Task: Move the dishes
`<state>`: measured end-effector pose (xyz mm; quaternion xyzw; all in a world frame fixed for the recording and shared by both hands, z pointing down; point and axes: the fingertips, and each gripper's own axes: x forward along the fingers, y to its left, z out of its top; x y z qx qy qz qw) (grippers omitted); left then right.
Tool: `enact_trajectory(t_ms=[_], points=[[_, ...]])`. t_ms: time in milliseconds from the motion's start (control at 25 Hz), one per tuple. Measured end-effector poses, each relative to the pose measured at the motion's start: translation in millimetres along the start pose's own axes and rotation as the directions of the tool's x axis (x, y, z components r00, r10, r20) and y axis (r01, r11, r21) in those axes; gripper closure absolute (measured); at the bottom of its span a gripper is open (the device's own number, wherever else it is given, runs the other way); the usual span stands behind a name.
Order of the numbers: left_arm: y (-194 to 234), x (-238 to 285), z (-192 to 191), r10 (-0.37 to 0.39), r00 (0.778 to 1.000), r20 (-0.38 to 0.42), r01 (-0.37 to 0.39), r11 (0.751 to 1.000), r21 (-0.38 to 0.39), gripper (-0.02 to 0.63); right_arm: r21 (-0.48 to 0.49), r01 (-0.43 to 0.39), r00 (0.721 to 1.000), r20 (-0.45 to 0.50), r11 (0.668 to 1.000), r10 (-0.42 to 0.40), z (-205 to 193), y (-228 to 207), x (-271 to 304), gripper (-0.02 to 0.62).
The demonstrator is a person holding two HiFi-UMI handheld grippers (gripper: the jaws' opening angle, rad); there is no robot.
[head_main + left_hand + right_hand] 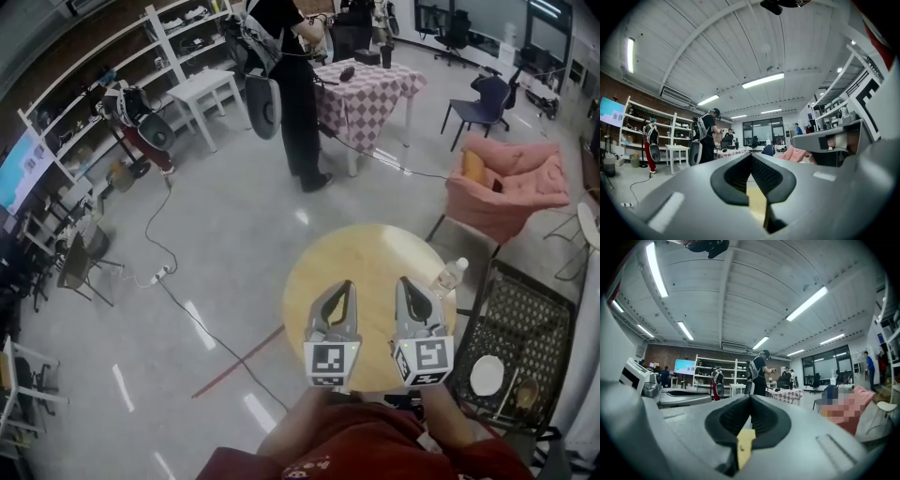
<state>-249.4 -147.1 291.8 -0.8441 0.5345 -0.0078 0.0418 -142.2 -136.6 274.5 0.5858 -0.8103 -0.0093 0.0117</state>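
Observation:
A white plate (487, 375) and a smaller brownish dish (526, 394) sit in a black mesh rack (525, 319) to the right of a round yellow table (366, 258). Both grippers hover side by side over the near part of that table and point level. My left gripper (343, 285) (751, 157) is shut with nothing between its jaws. My right gripper (404, 281) (750, 399) is also shut and holds nothing. Neither gripper is near the dishes.
A clear plastic bottle (450, 275) stands at the table's right edge. Behind it is a pink armchair (506, 183). A person in black (292, 89) stands by a checked table (367, 89). Shelves line the left wall, and a cable (178, 291) runs across the floor.

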Motion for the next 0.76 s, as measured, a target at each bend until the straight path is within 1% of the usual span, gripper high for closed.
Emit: enact_trajectory(t_ms=[160,760], points=[[6.0,-0.2,-0.9,0.007,1.000,0.005,-0.007,1.000,-0.004,0.598,-0.007,0.000,1.000,-0.002,1.000,0.000,-1.6,2.7,3.9,0.594],[14.2,14.9,-4.2,0.028,1.000,0.001,-0.028,1.000,0.001,0.598,-0.002,0.009,1.000,-0.004,1.000,-0.009,-3.1,-9.2,19.7,0.594]])
